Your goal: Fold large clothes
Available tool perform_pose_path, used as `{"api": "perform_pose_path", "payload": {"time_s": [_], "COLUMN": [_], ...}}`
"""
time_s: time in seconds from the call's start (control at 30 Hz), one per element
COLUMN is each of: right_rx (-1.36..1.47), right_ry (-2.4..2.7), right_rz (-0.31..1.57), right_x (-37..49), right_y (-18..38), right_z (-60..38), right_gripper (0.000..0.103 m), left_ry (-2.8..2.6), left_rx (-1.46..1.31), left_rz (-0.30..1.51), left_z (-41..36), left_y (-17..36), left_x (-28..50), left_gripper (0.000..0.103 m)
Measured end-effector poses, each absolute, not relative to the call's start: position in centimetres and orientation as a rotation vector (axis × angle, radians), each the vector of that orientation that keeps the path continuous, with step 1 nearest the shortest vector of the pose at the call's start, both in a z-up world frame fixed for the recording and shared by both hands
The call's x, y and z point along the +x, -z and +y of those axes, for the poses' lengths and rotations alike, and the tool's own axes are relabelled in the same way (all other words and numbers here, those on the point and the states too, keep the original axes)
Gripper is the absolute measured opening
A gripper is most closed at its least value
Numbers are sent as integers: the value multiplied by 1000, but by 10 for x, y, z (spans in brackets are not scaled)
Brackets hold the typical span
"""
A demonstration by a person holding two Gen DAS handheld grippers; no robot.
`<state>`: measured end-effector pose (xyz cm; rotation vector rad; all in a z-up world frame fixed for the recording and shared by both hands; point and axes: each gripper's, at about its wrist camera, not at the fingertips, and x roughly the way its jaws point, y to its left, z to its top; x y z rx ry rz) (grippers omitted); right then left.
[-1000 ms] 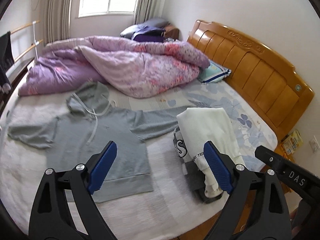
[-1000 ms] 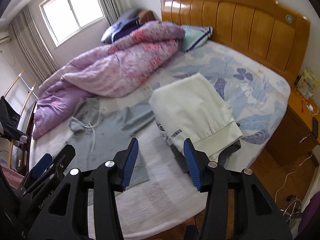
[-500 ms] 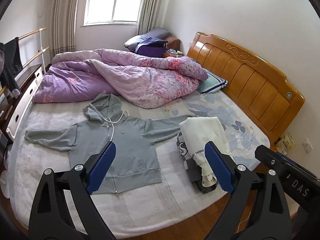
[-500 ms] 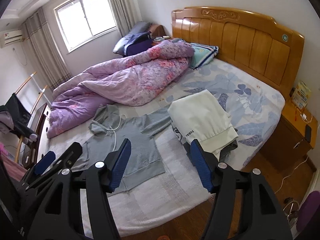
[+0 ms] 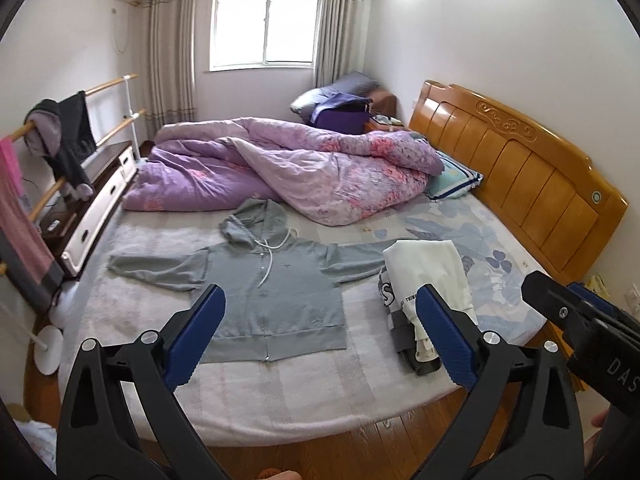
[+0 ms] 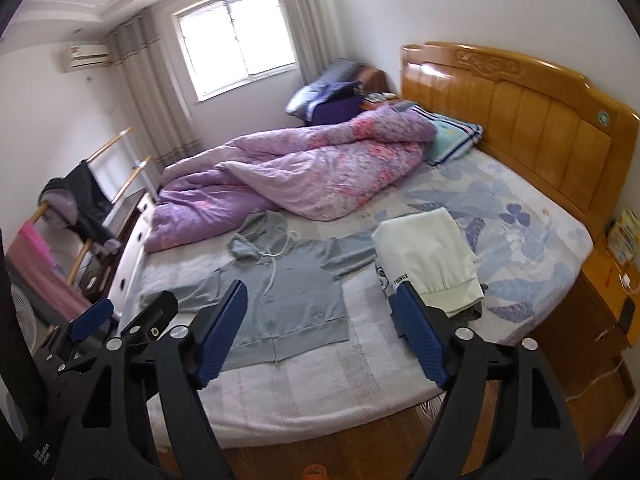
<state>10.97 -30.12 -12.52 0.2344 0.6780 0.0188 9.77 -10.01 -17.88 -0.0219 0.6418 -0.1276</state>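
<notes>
A grey zip hoodie point(image 5: 276, 292) lies spread flat, face up, on the bed point(image 5: 280, 392), sleeves out to both sides; it also shows in the right wrist view point(image 6: 288, 300). A folded cream garment point(image 5: 428, 272) rests on a small stack of folded clothes to its right, also seen in the right wrist view point(image 6: 428, 256). My left gripper point(image 5: 320, 340) is open and empty, held well back from the bed's near edge. My right gripper point(image 6: 320, 336) is open and empty, also back from the bed. The left gripper shows at the lower left of the right wrist view point(image 6: 120, 316).
A crumpled purple duvet point(image 5: 288, 168) fills the far half of the bed. A wooden headboard point(image 5: 520, 168) stands at the right, a nightstand point(image 6: 608, 292) beside it. A clothes rail point(image 5: 60, 148) and a low cabinet point(image 5: 100, 204) stand at the left. Wooden floor point(image 5: 320, 452) lies below.
Both grippers have pulled back and up from the bed, so the whole bed and room now show. The right gripper's jaws have opened wider. The clothes have not moved.
</notes>
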Motion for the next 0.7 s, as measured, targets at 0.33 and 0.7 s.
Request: {"api": "perform_pose_path", "payload": {"time_s": [0.33, 0.7], "right_rx": [164, 89], "right_ry": [-133, -160], "right_rz": [581, 491], "right_x": [37, -20], "right_y": [78, 35], "right_z": [-314, -319], "right_gripper": [87, 93], "left_ry": [23, -35], "left_rx": [-3, 3], "left_rz": [569, 464], "left_z": [-111, -105], "left_y": [128, 77], "left_x": [7, -63], "left_gripper": [98, 98]}}
